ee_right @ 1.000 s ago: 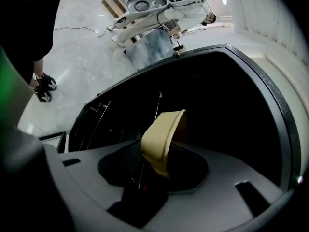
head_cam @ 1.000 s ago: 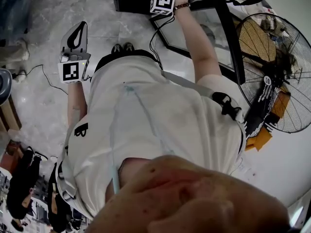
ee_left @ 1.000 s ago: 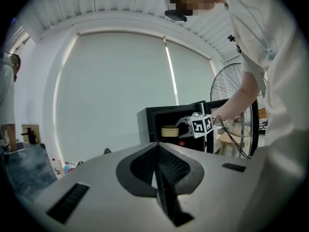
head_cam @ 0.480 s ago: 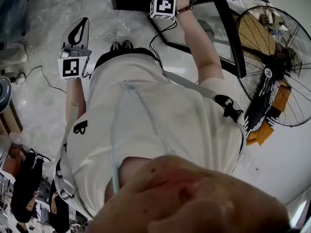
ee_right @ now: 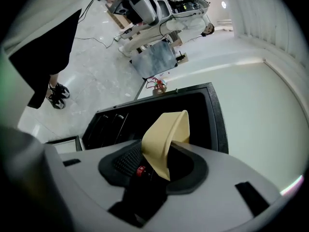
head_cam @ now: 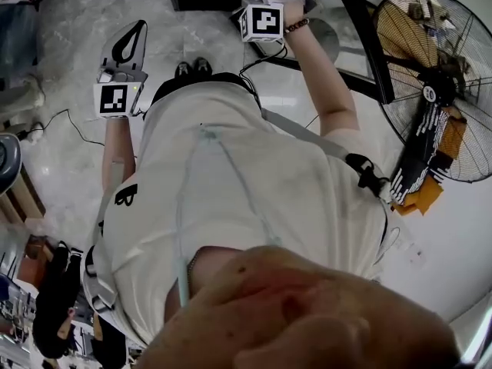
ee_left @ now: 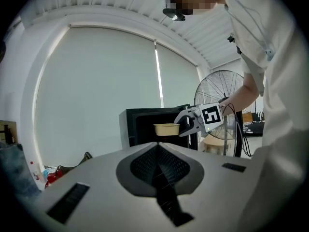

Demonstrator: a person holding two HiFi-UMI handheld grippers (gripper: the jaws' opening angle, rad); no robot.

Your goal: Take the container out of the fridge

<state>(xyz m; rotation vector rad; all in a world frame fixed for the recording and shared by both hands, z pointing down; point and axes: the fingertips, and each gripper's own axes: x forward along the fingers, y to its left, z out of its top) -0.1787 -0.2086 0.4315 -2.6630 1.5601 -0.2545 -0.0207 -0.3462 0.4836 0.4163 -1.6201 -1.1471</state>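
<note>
A shallow beige container [ee_right: 164, 138] is pinched by its rim in my right gripper [ee_right: 157, 164], just in front of the open black fridge [ee_right: 145, 111]. In the left gripper view the same container [ee_left: 166, 129] hangs level before the fridge [ee_left: 140, 124], held by the right gripper [ee_left: 187, 124]. In the head view the right gripper [head_cam: 264, 20] reaches toward the fridge at the top edge, and the container is hidden there. My left gripper [head_cam: 137, 28] is raised off to the left, its jaws together [ee_left: 157, 148] with nothing between them.
The fridge's glass door [head_cam: 350, 48] stands swung open to the right of my right arm. A large standing fan [head_cam: 438, 91] is just beyond it. Cables trail over the marble floor [head_cam: 69, 129]. Robot equipment and boxes [ee_right: 154, 8] stand farther back.
The right gripper's marker cube has drifted slightly down and right in the head view, away from the fridge. The left gripper has stayed in about the same place.
</note>
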